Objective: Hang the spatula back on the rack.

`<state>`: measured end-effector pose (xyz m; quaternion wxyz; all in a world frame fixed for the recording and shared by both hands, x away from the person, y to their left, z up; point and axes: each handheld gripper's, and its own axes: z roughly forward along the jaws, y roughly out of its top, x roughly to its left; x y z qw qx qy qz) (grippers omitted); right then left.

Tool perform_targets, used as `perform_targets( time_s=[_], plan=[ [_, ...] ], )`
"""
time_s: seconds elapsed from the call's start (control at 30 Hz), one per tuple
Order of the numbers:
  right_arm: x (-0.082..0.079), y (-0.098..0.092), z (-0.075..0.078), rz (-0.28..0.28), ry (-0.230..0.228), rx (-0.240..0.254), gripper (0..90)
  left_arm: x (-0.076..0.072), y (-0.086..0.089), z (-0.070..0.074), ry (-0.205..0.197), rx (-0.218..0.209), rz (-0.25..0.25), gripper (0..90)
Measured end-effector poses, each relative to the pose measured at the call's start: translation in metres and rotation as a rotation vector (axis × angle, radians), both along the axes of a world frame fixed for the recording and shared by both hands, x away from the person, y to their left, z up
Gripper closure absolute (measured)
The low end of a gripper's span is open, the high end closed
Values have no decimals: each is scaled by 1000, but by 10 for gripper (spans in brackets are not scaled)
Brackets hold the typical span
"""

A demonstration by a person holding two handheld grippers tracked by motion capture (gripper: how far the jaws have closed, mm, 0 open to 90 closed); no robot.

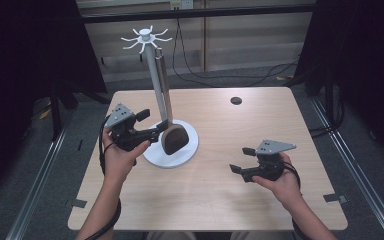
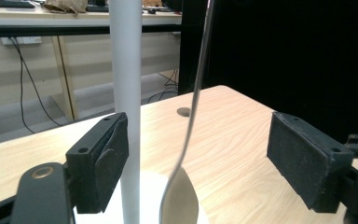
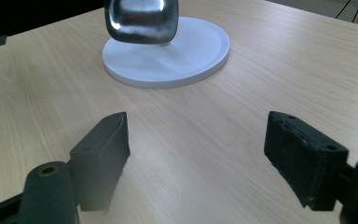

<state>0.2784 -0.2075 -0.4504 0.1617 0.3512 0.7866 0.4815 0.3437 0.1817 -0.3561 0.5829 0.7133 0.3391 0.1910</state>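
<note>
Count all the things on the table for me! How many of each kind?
White utensil stand: 1
Metal spatula hanging on it: 1
Hand-held grippers: 2, the left gripper and the right gripper
Total: 4

Metal spatula point(image 1: 173, 138), hanging, blade over stand base point(image 1: 187, 152)

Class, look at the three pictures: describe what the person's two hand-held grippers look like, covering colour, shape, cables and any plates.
Both the left gripper and the right gripper have black bodies, each topped by a grey three-cornered plate dotted with small holes. Each has two black block-shaped jaws with dark padded inner faces and small screw holes. A black cable trails from the left one along the forearm. No sleeves show on the forearms.
</note>
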Motion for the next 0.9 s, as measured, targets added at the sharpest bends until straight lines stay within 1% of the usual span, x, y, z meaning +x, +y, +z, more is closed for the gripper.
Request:
perform_targets(
  time_s=[0.03,0.07,0.1,0.17,0.2,0.23,0.27,0.3,0.33,0.43,0.47,0.5,0.6,0.67,0.7,0.83,0.87,0.9],
  plan=[
    [0,0,0,0,1,0,215,-1,1,-3,1,-5,-1,204],
    [0,0,0,1,1,-1,215,-2,1,-6,3,1,4,204],
    [0,0,0,1,1,0,215,-2,1,-8,0,4,0,201],
    [0,0,0,1,1,0,214,-4,1,-13,6,0,2,201],
    [0,0,0,0,2,1,214,-5,2,-16,7,11,5,200],
    [0,0,-1,0,1,1,214,-6,2,-18,6,7,2,198],
    [0,0,-1,0,2,1,213,-7,2,-20,15,-1,0,195],
    [0,0,-1,1,3,0,213,-8,2,-23,12,7,9,193],
    [0,0,-1,0,3,0,213,-9,3,-25,12,6,3,193],
    [-1,0,-2,2,2,-1,212,-12,4,-33,19,10,7,192],
    [-1,0,-2,2,3,-1,212,-14,4,-36,23,5,9,192],
    [-1,0,-2,2,3,-1,212,-14,6,-38,23,14,11,190],
    [-1,0,-2,1,5,0,212,-17,7,-45,38,1,11,186],
    [-1,-1,-2,1,4,0,212,-18,9,-49,47,-1,9,184],
    [-1,-1,-2,0,5,-1,212,-18,10,-50,42,-1,4,183],
    [-1,-2,-3,-7,8,-1,211,-19,12,-55,48,-6,20,182],
    [-1,-2,-3,-7,7,-2,211,-19,13,-56,49,-7,12,182],
    [-1,-2,-3,-7,7,-4,211,-19,12,-57,53,-6,15,182]
  ],
)
